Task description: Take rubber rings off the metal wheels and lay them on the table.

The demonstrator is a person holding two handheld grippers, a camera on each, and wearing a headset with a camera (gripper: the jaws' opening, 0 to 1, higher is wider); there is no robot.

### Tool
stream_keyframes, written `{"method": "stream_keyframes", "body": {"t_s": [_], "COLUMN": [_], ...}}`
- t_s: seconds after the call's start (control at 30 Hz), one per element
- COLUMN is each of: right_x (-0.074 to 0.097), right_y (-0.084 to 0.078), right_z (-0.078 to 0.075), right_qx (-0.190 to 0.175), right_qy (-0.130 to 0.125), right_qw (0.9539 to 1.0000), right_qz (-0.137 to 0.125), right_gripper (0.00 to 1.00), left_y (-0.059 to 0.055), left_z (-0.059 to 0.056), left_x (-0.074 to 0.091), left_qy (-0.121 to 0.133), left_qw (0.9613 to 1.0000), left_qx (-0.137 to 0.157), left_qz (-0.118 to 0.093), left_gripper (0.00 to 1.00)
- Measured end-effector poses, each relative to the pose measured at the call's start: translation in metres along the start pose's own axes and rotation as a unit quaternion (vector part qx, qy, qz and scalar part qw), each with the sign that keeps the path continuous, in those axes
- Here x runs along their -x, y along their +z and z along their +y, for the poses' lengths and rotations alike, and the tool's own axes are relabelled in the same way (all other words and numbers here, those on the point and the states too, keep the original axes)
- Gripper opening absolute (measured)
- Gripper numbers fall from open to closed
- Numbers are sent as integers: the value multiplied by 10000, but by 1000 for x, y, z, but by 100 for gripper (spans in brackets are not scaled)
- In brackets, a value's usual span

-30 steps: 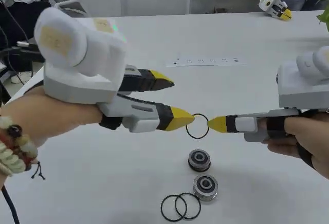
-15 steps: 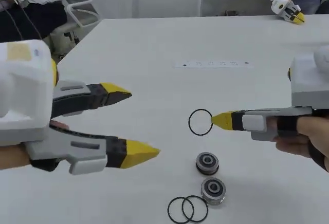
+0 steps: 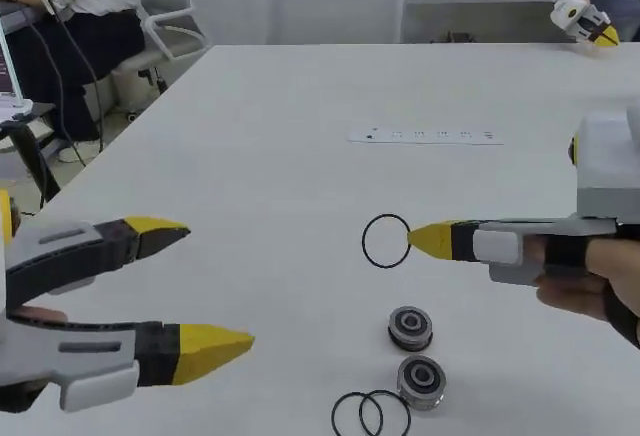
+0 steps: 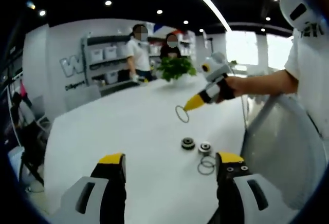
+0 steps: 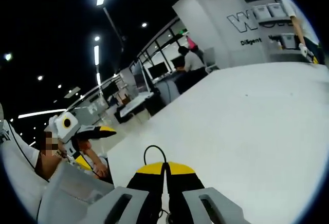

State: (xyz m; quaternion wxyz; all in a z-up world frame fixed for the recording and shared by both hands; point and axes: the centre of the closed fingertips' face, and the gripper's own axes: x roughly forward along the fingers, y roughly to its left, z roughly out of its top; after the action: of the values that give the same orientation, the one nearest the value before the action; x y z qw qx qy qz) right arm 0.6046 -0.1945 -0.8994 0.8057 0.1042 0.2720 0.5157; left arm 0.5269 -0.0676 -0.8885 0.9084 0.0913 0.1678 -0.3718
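Note:
My right gripper (image 3: 415, 239) is shut on a thin black rubber ring (image 3: 386, 241), holding it above the white table (image 3: 290, 126); the ring (image 5: 154, 154) pokes up past its yellow tips (image 5: 164, 168) in the right gripper view. My left gripper (image 3: 200, 291) is open and empty at the lower left, well away from the ring (image 4: 182, 113). Two metal wheels (image 3: 411, 327) (image 3: 421, 381) lie near the front edge. Two loose black rings (image 3: 370, 413) overlap beside them; the wheels (image 4: 188, 143) and loose rings (image 4: 206, 165) lie between the left gripper's jaws in its view.
A white strip with small marks (image 3: 425, 137) lies farther back on the table. Another person's gripper (image 3: 583, 13) rests at the far right corner. A seated person and chairs (image 3: 150, 36) are past the left edge.
My left gripper has let go of the ring, opened wider and drawn back left and down. The right gripper keeps the ring and stays about where it was. The head camera has shifted.

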Motion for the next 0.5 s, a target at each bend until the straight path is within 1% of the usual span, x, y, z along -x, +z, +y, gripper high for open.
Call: {"method": "stream_keyframes", "body": {"t_s": [0.03,0.07,0.13,0.2,0.33,0.4,0.5], "right_x": [-1,-3,-5,-8,-13,-15,-19], "right_y": [0,-1,-2,-3,-8,-11,-17], "right_z": [2,4,9,13,21,25,30], "right_qx": [6,23,61,37,95,126,174], "right_qy": [21,47,88,165,249,298,359], "right_qw": [10000,10000,9999,9998,9995,9993,9987], "right_qz": [6,25,52,64,153,205,314], "right_gripper": [0,0,0,0,0,0,0], "left_y": [-4,-9,-13,-16,-22,-25,-30], "left_z": [-1,-2,-3,-4,-9,-11,-14], "left_x": [1,2,5,7,7,6,5], "left_qy": [18,15,14,57,77,77,77], "left_qw": [9999,9992,9990,9987,9978,9976,9967], "left_qx": [156,385,443,511,664,692,802], "left_qz": [40,59,7,-23,-22,-22,12], "left_gripper": [73,74,77,77,78,79,79]}}
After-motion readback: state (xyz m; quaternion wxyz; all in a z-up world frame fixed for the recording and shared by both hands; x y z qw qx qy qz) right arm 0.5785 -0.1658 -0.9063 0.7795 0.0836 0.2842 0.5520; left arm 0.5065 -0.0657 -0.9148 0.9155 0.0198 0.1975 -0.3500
